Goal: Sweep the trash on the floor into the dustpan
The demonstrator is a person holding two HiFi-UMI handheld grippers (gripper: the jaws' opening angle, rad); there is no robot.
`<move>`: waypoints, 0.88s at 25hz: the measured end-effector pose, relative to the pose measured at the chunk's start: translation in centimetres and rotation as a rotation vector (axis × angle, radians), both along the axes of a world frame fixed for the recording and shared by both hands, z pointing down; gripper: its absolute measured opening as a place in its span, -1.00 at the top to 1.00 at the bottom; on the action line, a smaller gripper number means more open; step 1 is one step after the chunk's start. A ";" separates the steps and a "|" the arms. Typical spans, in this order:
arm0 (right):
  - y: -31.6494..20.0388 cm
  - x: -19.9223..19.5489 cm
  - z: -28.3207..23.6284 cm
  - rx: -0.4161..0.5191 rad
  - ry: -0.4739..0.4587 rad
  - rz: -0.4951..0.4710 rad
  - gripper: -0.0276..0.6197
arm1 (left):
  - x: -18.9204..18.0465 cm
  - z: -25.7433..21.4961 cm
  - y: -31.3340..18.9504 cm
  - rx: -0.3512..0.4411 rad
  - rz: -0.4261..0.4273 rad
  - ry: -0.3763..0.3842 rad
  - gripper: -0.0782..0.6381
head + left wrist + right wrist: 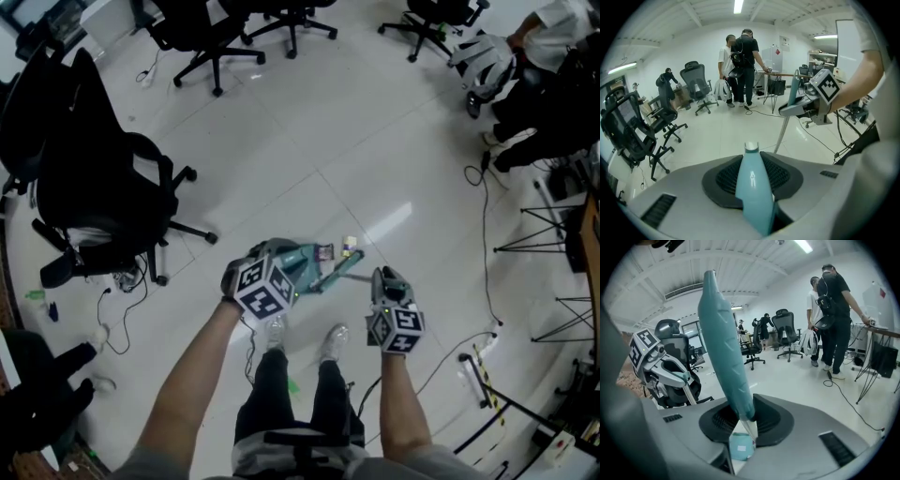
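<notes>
My left gripper (pixel 269 253) is shut on the teal handle (pixel 752 185) of the dustpan (pixel 298 257), which sits low over the white floor in front of my feet. My right gripper (pixel 382 278) is shut on the teal grip (pixel 724 343) of the broom. Its pale pole (pixel 343 272) slants up-left toward the dustpan. Just beyond the pan lie a dark packet (pixel 323 251) and a small pale scrap (pixel 350 245). Each gripper view shows the other gripper: the right gripper (pixel 811 101) in the left gripper view, the left gripper (pixel 656 362) in the right gripper view.
A black office chair (pixel 103 197) stands close on the left, with more chairs (pixel 216 37) at the far side. Cables (pixel 487 234) and tripod legs (pixel 544 234) lie to the right. Two people (pixel 743 61) stand by a desk. A green scrap (pixel 292 384) lies by my shoes (pixel 333 342).
</notes>
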State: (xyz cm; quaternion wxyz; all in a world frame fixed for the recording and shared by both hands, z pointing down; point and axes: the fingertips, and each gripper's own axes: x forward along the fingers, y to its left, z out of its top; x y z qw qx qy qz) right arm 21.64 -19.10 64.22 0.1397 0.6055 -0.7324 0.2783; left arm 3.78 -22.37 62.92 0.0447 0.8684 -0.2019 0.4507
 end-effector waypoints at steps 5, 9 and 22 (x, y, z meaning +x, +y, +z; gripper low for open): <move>-0.4 -4.7 -1.5 0.001 -0.070 -0.019 0.69 | -1.1 0.0 -0.4 -0.012 -0.004 0.016 0.46; 0.0 -7.1 -2.0 -0.033 -0.141 -0.026 0.69 | -1.7 0.1 -0.4 -0.010 -0.005 0.020 0.46; -2.9 -3.2 -11.3 0.135 -0.050 -0.106 0.71 | -5.0 -0.2 -0.5 -0.012 -0.062 0.028 0.46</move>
